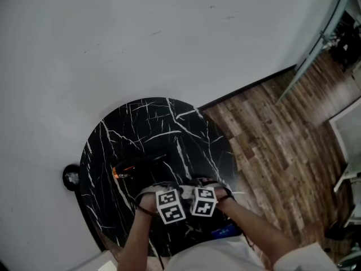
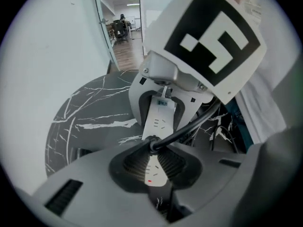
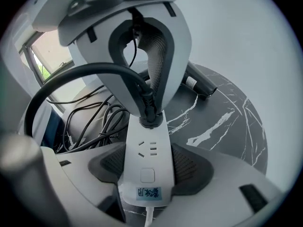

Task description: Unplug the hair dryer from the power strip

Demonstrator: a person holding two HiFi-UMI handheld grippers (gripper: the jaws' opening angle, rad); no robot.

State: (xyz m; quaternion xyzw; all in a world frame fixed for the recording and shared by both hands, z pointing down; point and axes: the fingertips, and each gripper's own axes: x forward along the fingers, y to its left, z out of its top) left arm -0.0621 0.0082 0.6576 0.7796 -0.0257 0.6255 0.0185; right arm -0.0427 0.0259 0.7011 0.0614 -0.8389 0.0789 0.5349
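Observation:
A white power strip (image 3: 147,150) lies on the black marble table (image 1: 152,123). My right gripper (image 3: 147,168) is shut on its switch end, both pads pressing its sides. A black plug (image 3: 149,117) sits in the strip's far socket, and its thick black cable (image 3: 71,77) arcs away to the left. My left gripper (image 2: 152,149) points steeply down from the opposite side, its ribbed pads closed on that plug (image 2: 152,143). The black hair dryer (image 3: 199,85) lies further back on the table. In the head view both marker cubes sit side by side at the table's near edge.
A tangle of dark cables (image 3: 90,117) hangs beside the table's edge near me. A wall rises right behind the table, with wood flooring (image 1: 282,140) to the right. A small black round object (image 1: 70,176) sits at the table's left rim.

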